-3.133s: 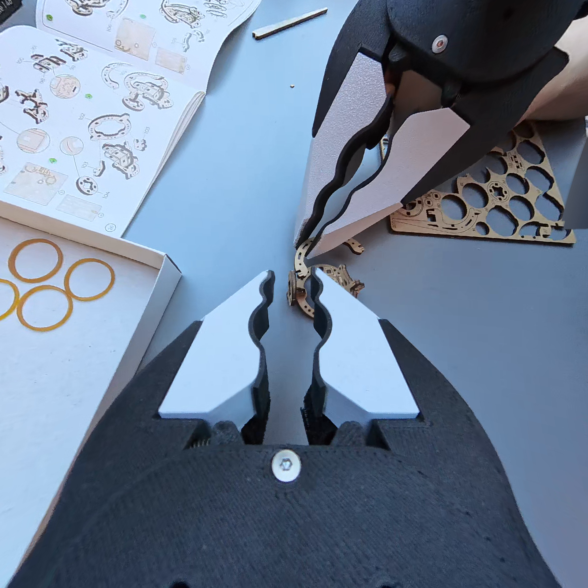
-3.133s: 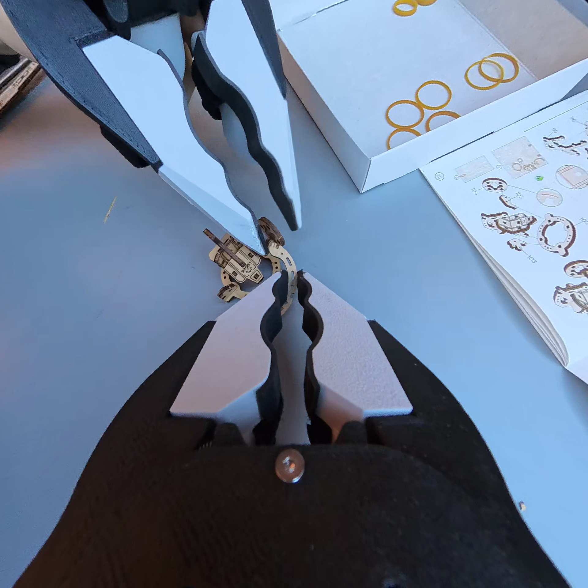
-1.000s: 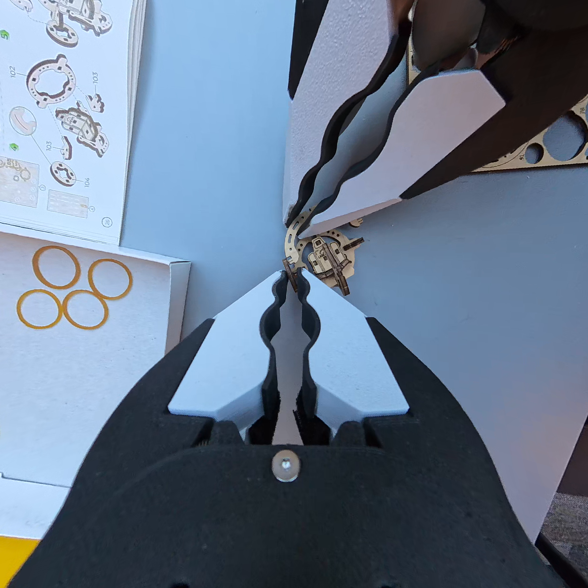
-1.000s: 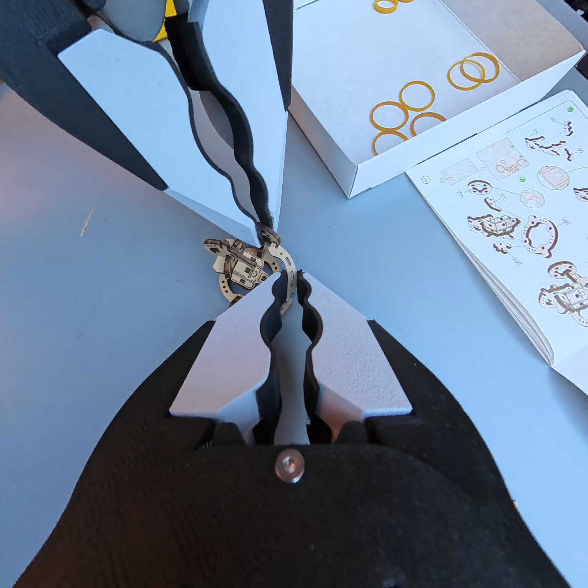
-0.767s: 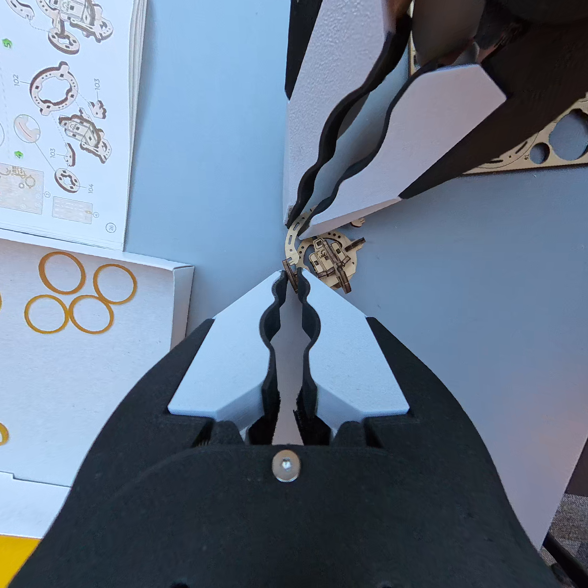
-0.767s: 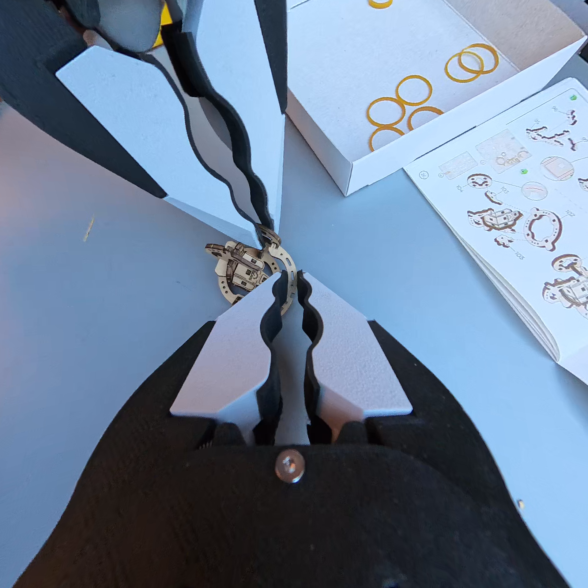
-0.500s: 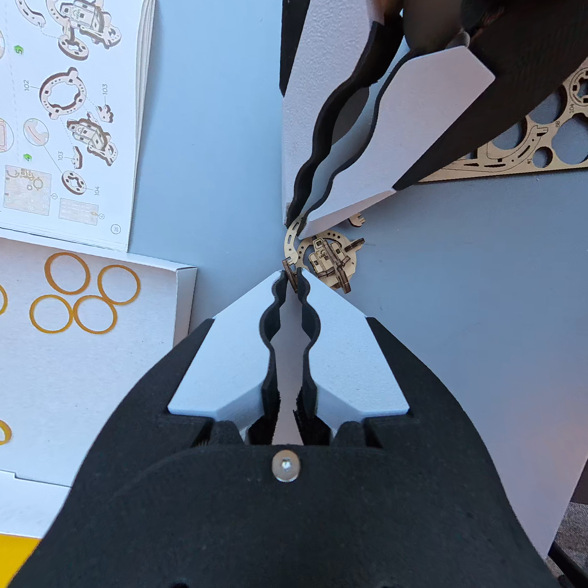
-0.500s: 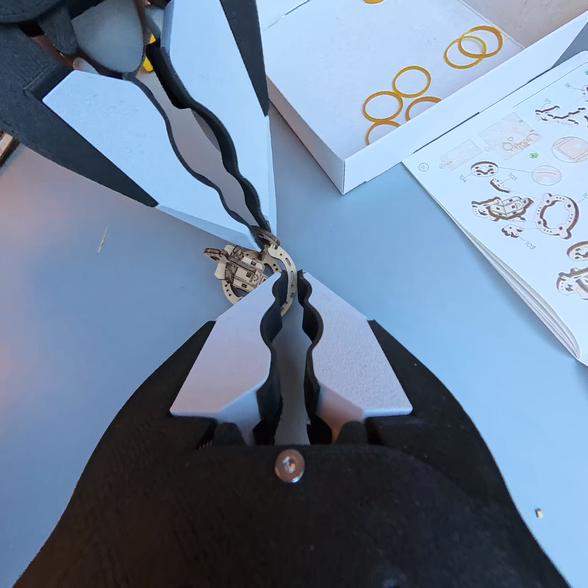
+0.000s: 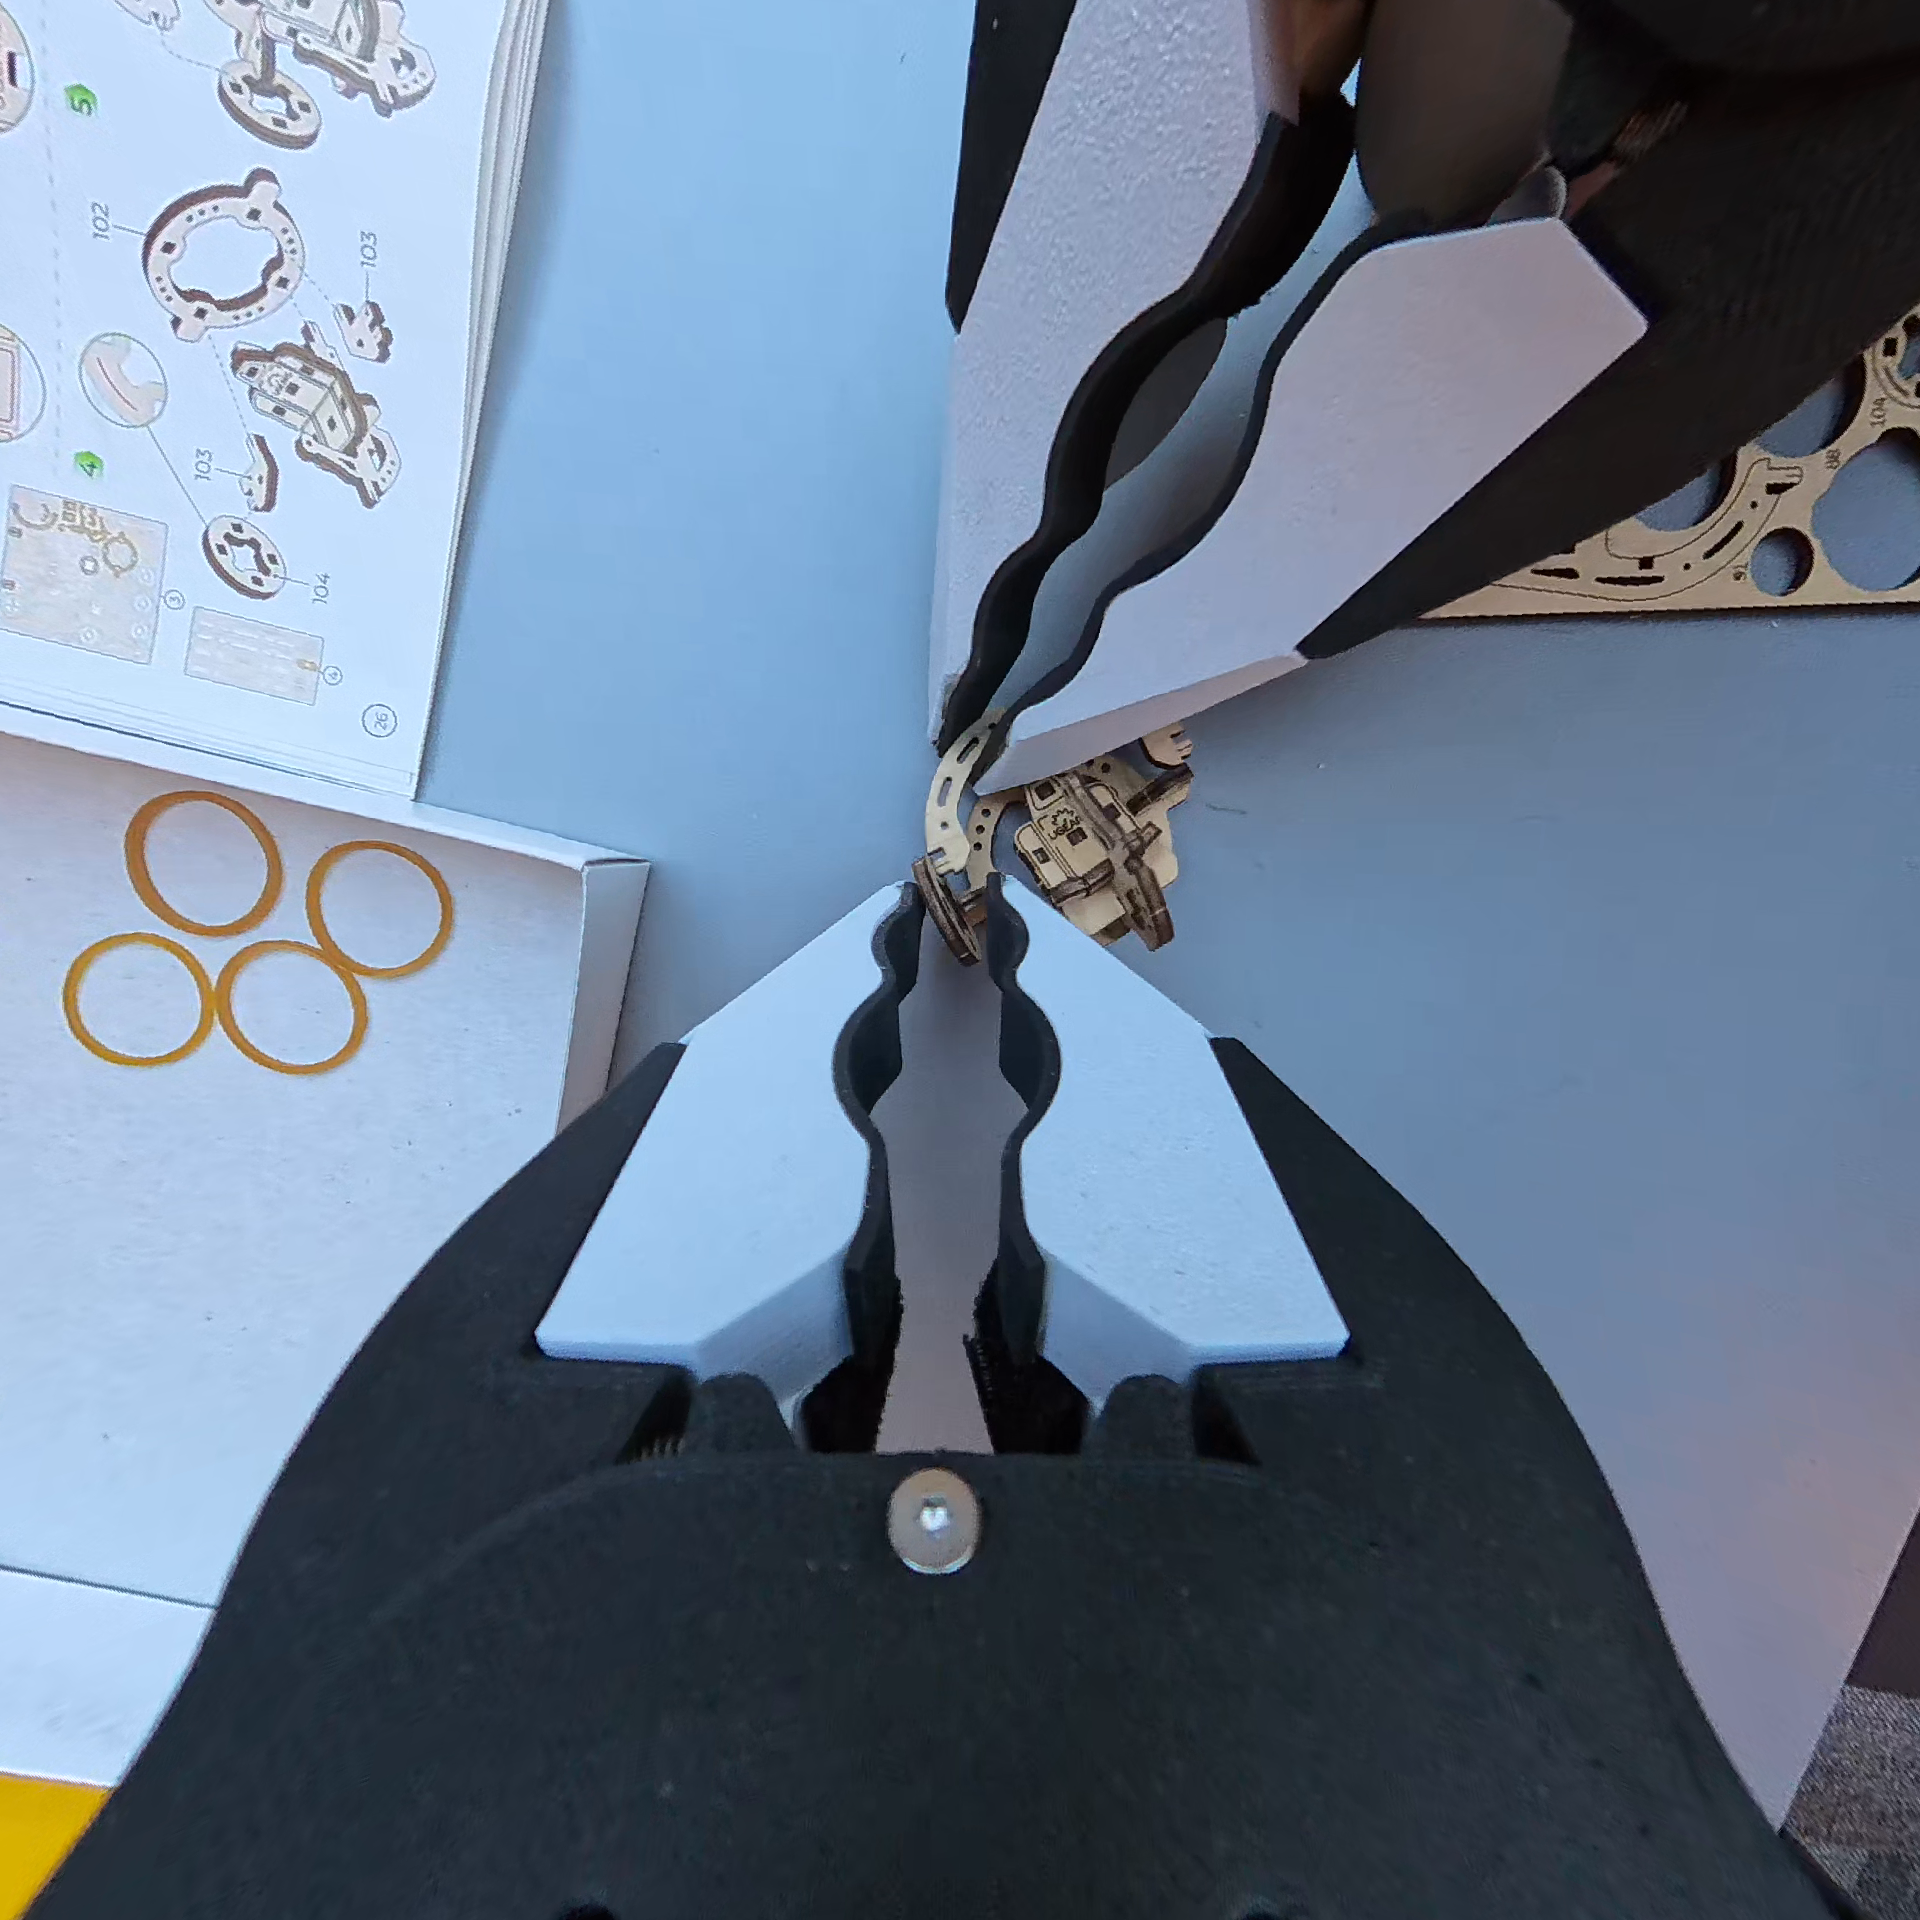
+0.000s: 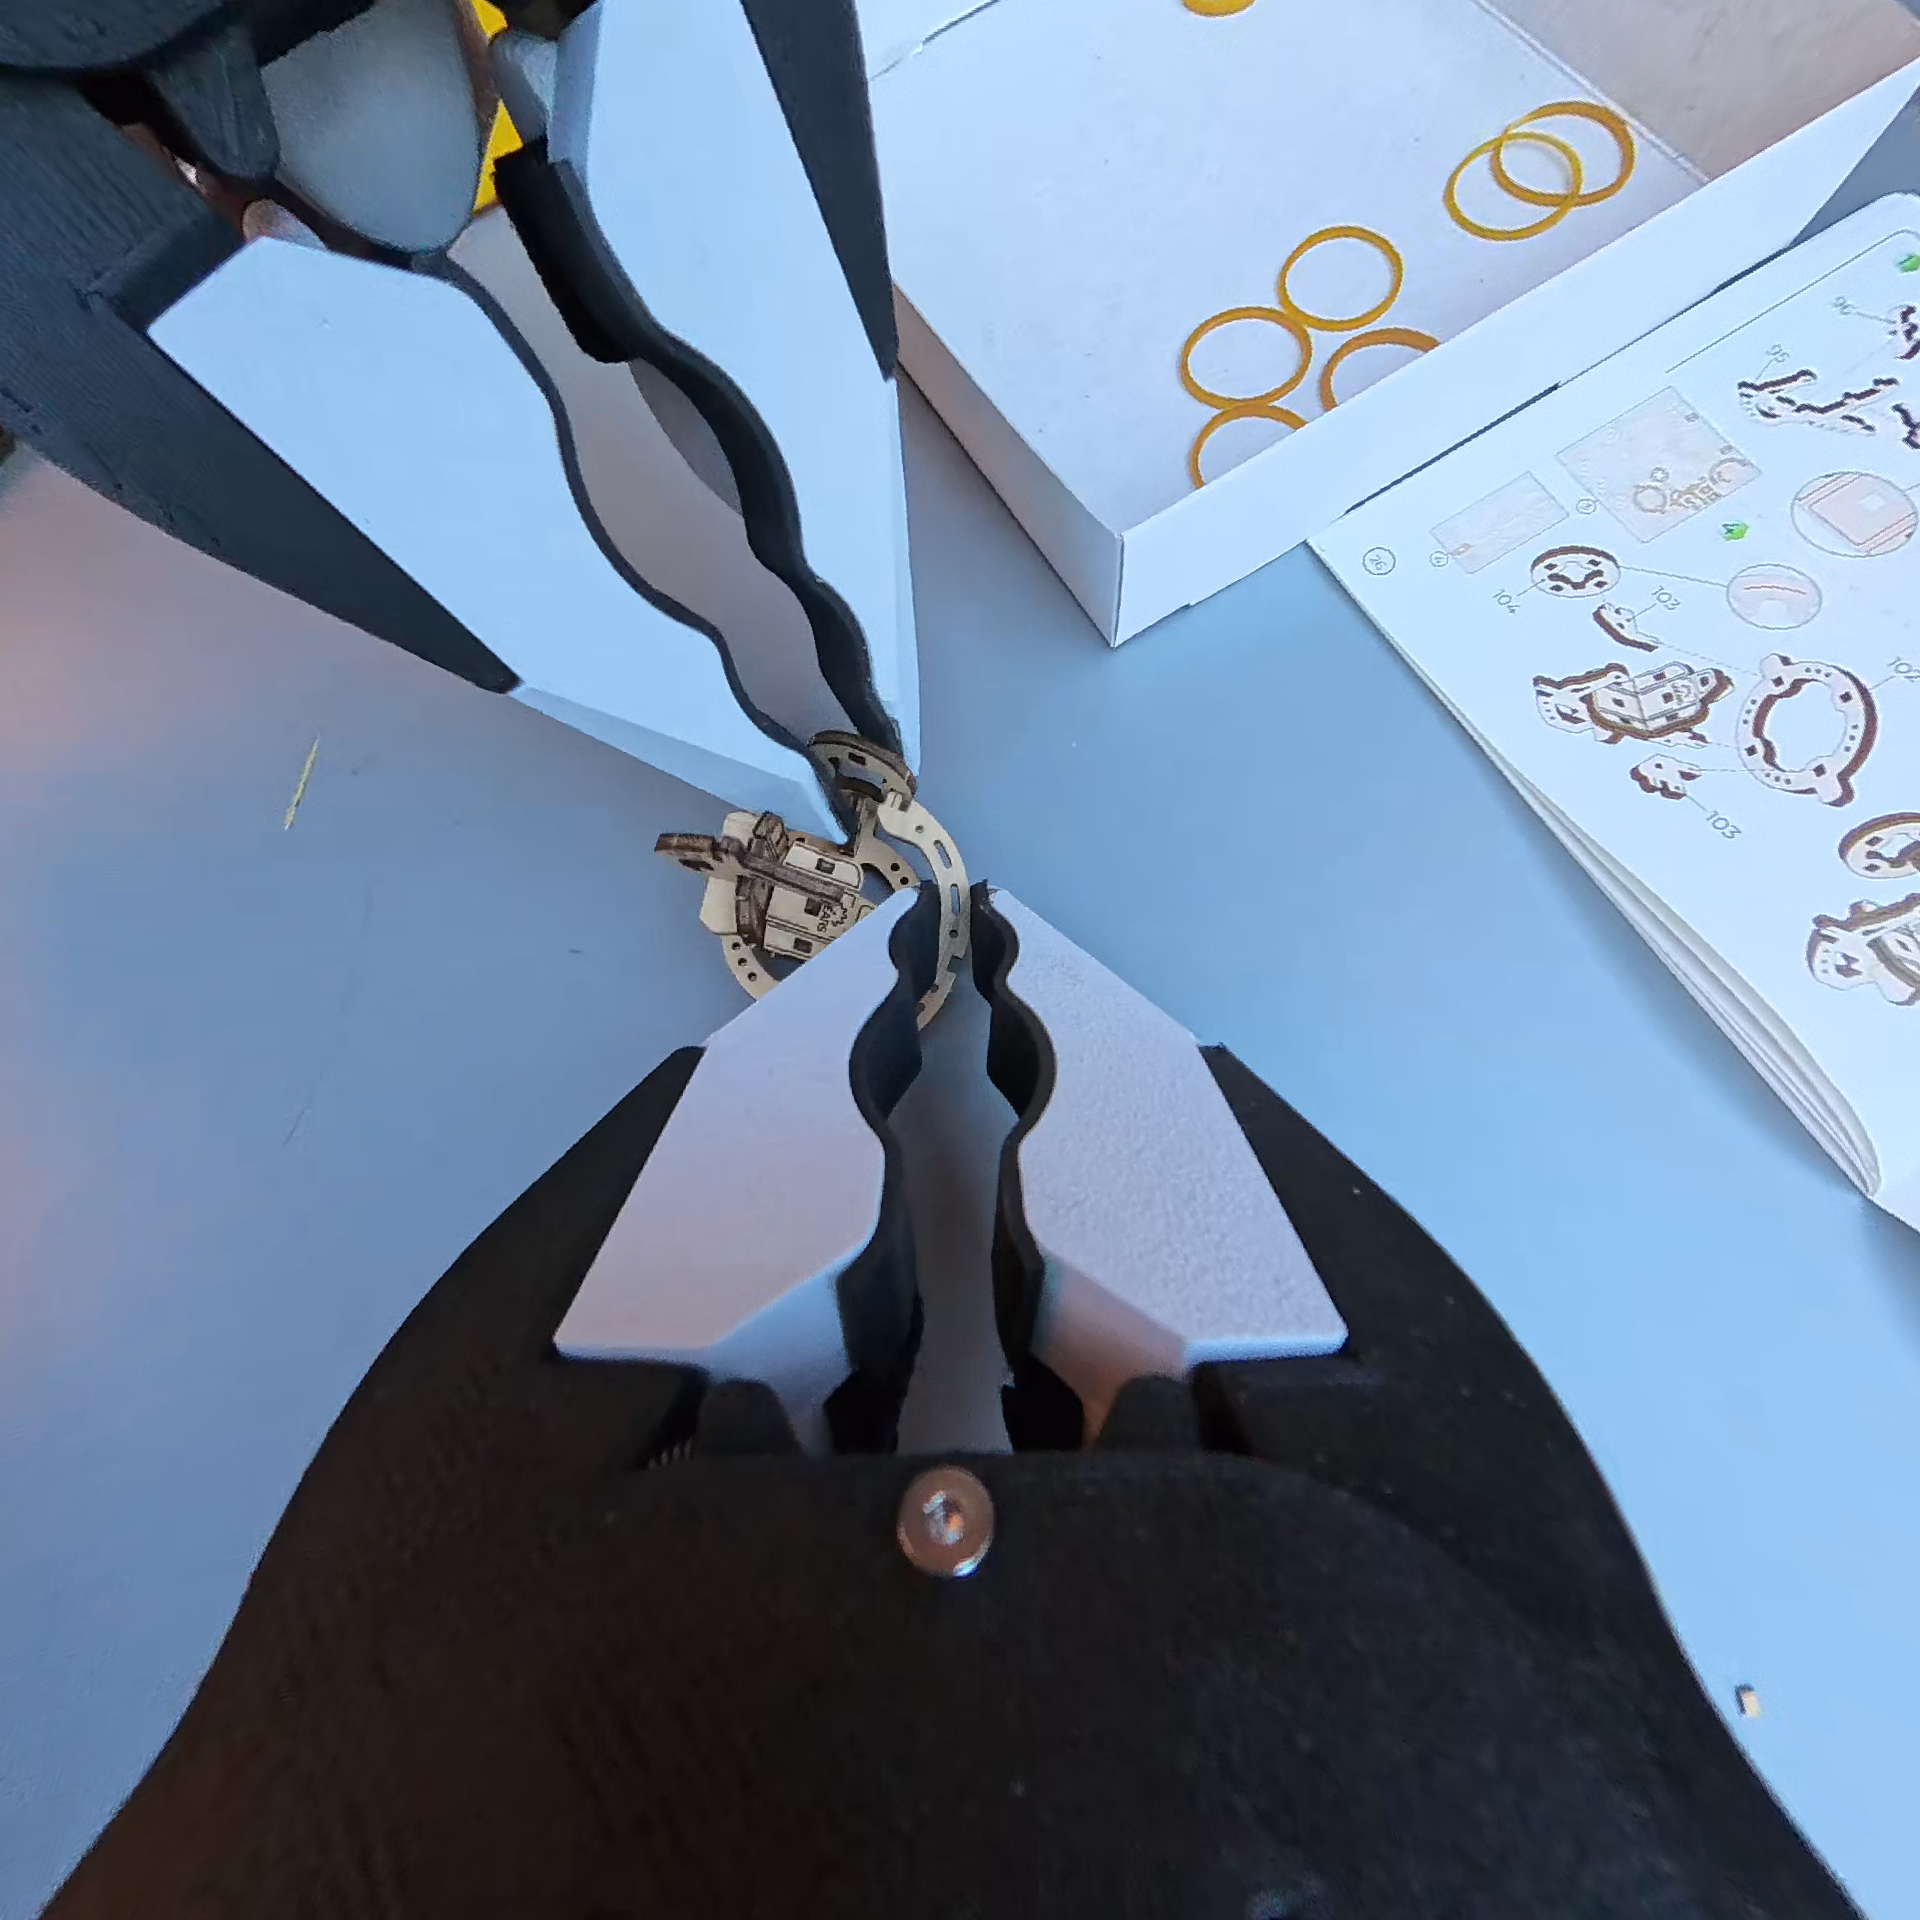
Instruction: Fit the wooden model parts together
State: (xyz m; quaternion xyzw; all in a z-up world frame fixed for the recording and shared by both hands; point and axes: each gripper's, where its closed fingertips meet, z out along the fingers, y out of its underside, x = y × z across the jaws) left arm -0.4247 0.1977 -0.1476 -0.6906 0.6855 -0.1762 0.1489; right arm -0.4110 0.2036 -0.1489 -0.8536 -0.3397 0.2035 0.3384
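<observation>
Since three seconds ago both my grippers have lifted the wooden assembly (image 9: 1091,847) off the grey table (image 9: 1558,1039), so I judge the fitting is underway. My left gripper (image 9: 954,902) is pinched nearly together on the small disc (image 9: 951,920). My right gripper (image 10: 948,914) is clamped on the curved ring (image 10: 945,883); the model hangs between them.

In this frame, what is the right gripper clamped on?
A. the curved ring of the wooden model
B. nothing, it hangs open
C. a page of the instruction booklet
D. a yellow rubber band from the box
A: the right gripper is shut on the curved wooden ring, while the left gripper pinches the small disc part at the ring's other end.
</observation>
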